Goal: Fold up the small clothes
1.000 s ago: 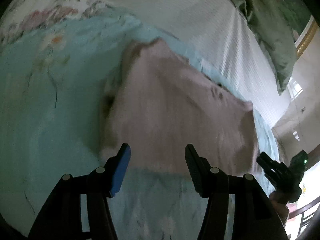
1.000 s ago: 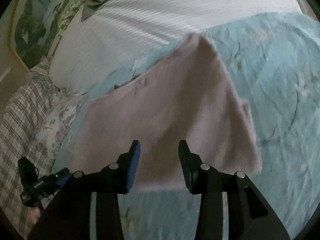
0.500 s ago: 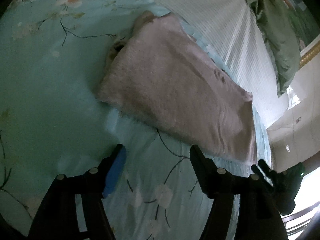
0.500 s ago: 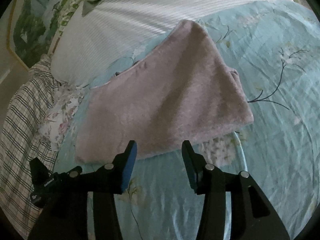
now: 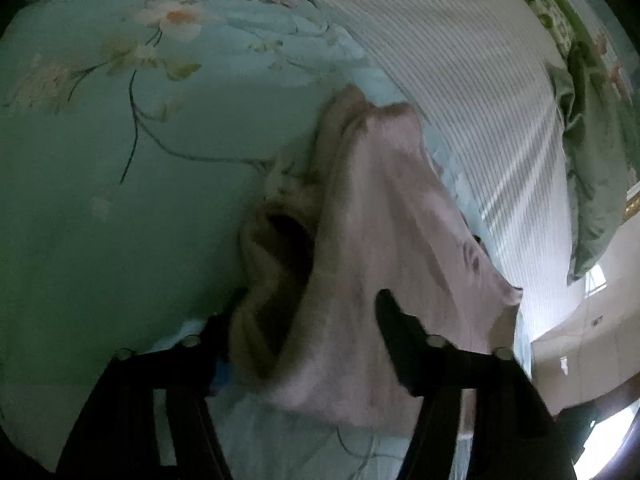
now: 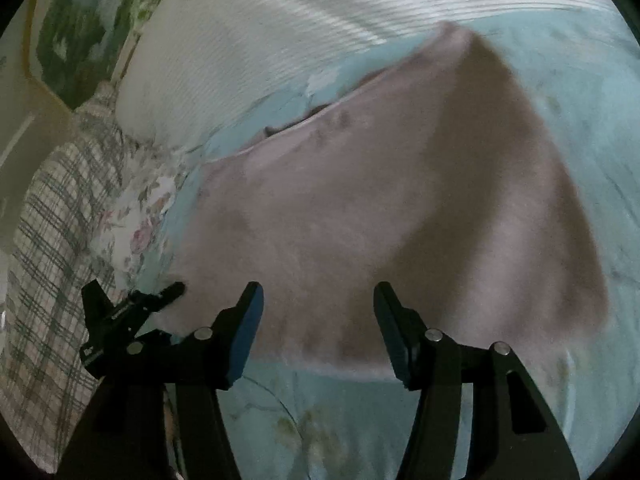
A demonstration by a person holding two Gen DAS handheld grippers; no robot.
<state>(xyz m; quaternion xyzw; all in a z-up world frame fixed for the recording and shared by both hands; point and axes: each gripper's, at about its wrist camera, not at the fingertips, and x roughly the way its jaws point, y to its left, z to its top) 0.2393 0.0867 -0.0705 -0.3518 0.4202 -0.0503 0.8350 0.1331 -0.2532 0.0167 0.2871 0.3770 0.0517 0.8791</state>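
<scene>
A folded pink fuzzy garment point(image 5: 384, 248) lies on a light blue floral bedspread point(image 5: 120, 184). In the left wrist view my left gripper point(image 5: 308, 332) is open, with its jaws around the garment's near left corner; the cloth hides the left finger's tip. In the right wrist view the same garment point(image 6: 400, 208) fills the middle. My right gripper point(image 6: 318, 320) is open and empty, with its fingertips just over the garment's near edge. The left gripper point(image 6: 132, 312) shows at that view's lower left, at the garment's corner.
A white ribbed cover point(image 6: 280, 40) lies beyond the garment. A green pillow point(image 5: 592, 152) sits at the far right in the left wrist view. A plaid cloth point(image 6: 52, 240) and a floral cloth point(image 6: 140, 208) lie at the left in the right wrist view.
Both grippers have moved forward onto the garment's near edge after being pulled back half a second ago. The left jaws now straddle the left corner. The right jaws have opened wider.
</scene>
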